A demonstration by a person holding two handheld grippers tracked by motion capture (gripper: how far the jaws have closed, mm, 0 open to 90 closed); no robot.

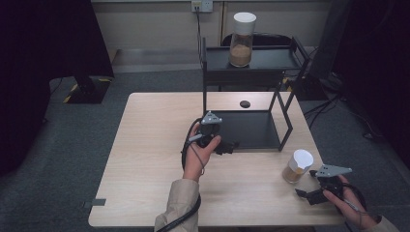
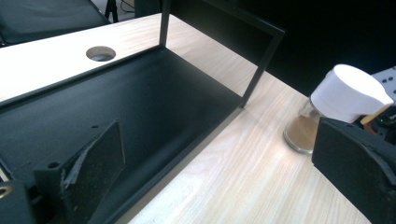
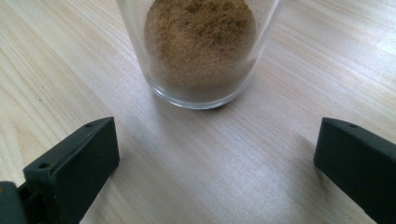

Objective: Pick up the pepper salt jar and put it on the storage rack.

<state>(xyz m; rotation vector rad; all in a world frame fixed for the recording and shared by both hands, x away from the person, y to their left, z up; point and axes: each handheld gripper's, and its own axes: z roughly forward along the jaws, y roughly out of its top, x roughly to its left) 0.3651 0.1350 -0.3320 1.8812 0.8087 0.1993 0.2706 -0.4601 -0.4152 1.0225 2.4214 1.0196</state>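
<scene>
A: Left to right, what is in hand?

B: The left gripper [image 1: 227, 146] hovers with jaws spread wide and empty over the front edge of the black rack [image 1: 251, 129], its lower tray just ahead of the jaws. The right gripper [image 1: 309, 194] is also wide open and holds nothing; the small jar [image 1: 298, 166] of brown powder, white-capped, stands upright just ahead of its jaws, not yet between them.

A: How far along is the work?

B: Judging by the layout, one tall jar [image 1: 242, 39] already stands on the rack's top shelf. The small jar remains on the table, ungrasped; closing on it, lifting and shelving it appear to remain.

A: And the setting?

B: A pale wood-grain table [image 1: 150, 159] with a cable hole [image 1: 245, 103] beyond the left gripper; grey carpet and dark furniture surround it.
</scene>
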